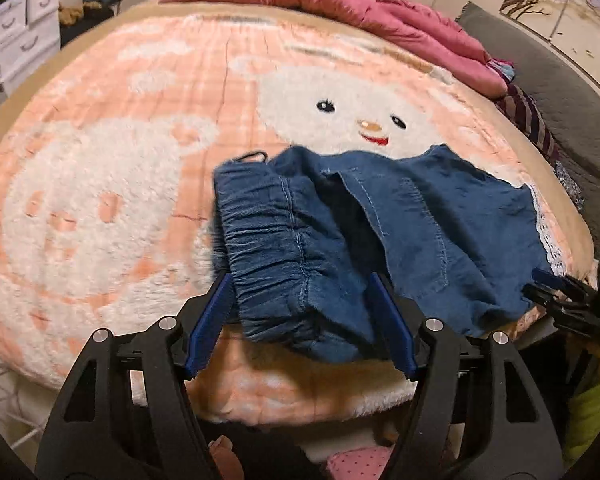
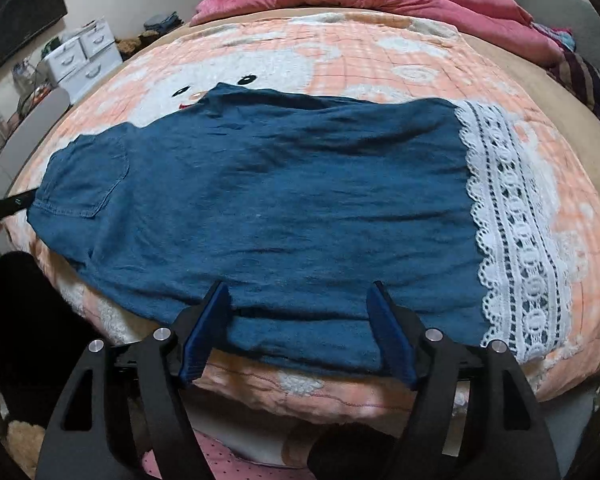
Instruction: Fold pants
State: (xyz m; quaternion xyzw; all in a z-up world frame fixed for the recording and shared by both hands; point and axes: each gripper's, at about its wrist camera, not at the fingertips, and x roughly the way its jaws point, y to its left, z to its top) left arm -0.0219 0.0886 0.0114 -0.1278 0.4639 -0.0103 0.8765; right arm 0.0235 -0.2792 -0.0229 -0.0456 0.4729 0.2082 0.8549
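Pants [image 2: 260,200] lie flat beyond both spread, empty grippers, left [image 1: 300,320] and right [image 2: 298,328]

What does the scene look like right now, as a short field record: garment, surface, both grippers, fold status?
garment: blue denim pants with white lace hem, lying flat
waistband: gathered elastic end, between the left fingers
surface: peach plush blanket with snowman print on a bed
left gripper: open, pads off the cloth
right gripper: open, over the near pant edge
fold status: laid lengthwise, no cross fold yet
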